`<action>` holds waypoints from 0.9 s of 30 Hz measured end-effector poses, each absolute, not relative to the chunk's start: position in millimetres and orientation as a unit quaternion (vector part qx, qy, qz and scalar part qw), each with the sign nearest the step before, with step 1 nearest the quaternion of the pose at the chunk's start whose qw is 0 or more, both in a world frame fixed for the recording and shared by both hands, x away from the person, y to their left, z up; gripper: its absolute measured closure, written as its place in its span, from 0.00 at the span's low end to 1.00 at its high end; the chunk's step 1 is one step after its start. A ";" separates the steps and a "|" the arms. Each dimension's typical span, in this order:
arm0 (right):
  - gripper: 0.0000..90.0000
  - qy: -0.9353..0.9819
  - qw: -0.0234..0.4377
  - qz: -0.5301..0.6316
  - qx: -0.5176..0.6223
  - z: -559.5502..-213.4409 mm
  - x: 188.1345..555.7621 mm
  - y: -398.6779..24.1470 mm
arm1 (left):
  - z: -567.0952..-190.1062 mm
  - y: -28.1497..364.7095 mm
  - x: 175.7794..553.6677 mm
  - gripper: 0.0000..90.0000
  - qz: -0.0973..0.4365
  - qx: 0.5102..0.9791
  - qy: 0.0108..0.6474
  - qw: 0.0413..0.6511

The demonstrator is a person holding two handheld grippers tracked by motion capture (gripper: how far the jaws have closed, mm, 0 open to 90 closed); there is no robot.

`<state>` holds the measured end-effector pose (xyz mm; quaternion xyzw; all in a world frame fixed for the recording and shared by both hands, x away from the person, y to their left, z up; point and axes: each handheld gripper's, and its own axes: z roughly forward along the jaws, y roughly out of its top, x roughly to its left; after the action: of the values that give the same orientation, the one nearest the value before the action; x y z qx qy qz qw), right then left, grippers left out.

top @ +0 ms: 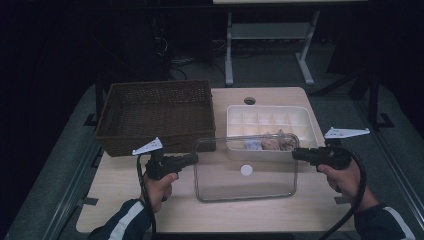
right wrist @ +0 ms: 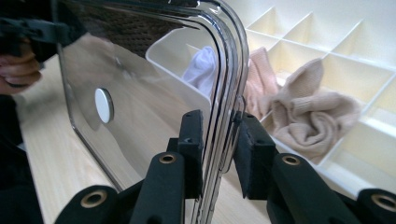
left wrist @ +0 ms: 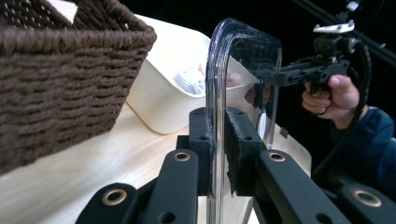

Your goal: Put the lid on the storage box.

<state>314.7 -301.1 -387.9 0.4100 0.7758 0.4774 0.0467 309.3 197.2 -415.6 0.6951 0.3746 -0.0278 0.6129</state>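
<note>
A clear plastic lid (top: 245,167) is pinched at its two short edges: the left edge is clamped between the pads of the left gripper (left wrist: 219,154), the right edge by the right gripper (right wrist: 219,154). The lid is held level over the near part of the table (top: 280,215), in front of a white divided tray (top: 270,117) containing rolled socks (right wrist: 303,116). A brown wicker basket (top: 157,115) is seen beside the tray.

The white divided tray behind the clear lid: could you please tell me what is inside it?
The white divided tray holds beige socks and a white cloth piece in its near compartments. The far compartments look bare. The clear lid partly blurs the tray's near edge.
</note>
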 end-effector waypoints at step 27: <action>0.79 0.747 0.122 0.481 0.443 -329.5 331.0 -340.3 | -353.3 143.5 366.2 0.90 -0.011 0.695 0.353 0.627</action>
<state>331.0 -340.3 -329.5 0.4430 0.7465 0.4813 0.1217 366.2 143.5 -353.3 0.6948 0.3526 -0.0106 0.6267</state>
